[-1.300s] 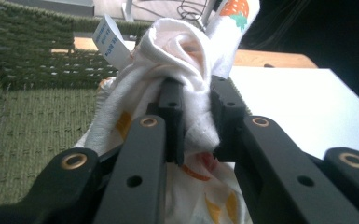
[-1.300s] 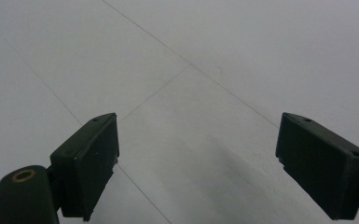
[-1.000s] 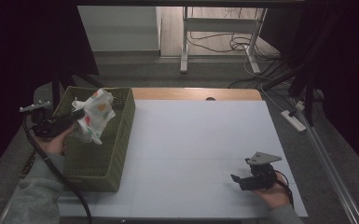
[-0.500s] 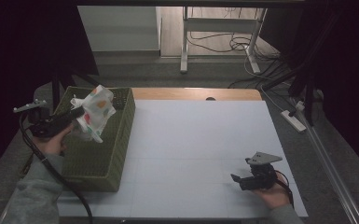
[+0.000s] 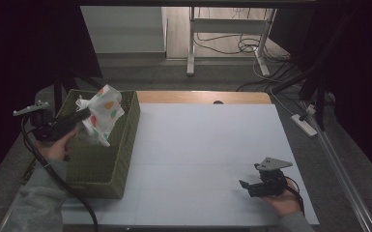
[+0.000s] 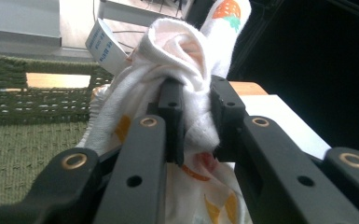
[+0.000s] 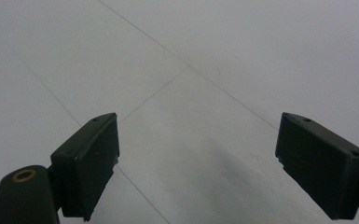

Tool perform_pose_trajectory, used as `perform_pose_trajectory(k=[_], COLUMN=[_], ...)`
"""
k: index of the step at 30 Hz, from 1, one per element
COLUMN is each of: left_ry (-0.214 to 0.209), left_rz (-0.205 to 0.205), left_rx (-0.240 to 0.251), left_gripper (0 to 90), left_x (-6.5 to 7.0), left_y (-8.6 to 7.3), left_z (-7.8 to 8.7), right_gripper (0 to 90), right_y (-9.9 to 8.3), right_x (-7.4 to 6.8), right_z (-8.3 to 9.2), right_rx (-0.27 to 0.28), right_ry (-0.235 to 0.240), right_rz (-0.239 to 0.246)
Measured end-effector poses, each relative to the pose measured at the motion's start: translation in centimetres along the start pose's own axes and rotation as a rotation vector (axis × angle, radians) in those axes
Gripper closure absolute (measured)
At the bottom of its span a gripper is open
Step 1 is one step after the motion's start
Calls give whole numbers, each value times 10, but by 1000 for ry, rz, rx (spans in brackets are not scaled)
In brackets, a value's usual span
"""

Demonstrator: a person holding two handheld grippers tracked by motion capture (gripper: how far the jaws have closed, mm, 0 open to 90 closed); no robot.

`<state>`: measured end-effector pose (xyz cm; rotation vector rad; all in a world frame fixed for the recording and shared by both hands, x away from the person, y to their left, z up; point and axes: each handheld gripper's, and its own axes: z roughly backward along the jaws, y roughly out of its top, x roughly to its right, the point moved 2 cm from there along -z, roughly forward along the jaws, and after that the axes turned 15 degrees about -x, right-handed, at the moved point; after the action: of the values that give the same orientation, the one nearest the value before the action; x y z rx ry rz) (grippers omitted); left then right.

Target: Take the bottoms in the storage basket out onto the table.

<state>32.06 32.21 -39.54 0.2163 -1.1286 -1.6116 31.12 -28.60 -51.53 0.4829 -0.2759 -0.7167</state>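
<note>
Cloth [image 5: 99, 116] is pinched tight in your left gripper [image 5: 79, 117], bunched between the jaws and hanging over the green basket [image 5: 104, 164], clear of its rim. Your right gripper [image 5: 245, 186] rests far off on the white table [image 5: 198, 145], jaws wide apart and holding nothing. Open table lies to the right of the cloth, so I'd guess your left hand carries it across

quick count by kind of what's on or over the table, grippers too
grippers: 2, left gripper and right gripper
basket: 1
cloth: 1
total: 4
</note>
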Motion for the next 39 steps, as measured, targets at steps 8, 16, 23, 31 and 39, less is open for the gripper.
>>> perform_pose_trajectory(k=[8,16,23,31,39], left_ry=[-19,-30,-42,-60,-80], left_rz=[-8,-15,-25,-39,-55], left_rx=[8,8,10,7,1], left_gripper=[775,775,775,775,775], left_x=[5,10,15,25,33], left_y=[1,2,5,10,12], left_z=[0,-2,-3,-10,-15], right_gripper=[140,141,140,141,141], right_y=[0,0,0,0,0], right_x=[0,0,0,0,0], right_z=[0,0,0,0,0], right_rx=[0,-2,-1,-2,-2], right_ry=[-1,-2,-2,-2,-3], right_rz=[0,0,1,2,1])
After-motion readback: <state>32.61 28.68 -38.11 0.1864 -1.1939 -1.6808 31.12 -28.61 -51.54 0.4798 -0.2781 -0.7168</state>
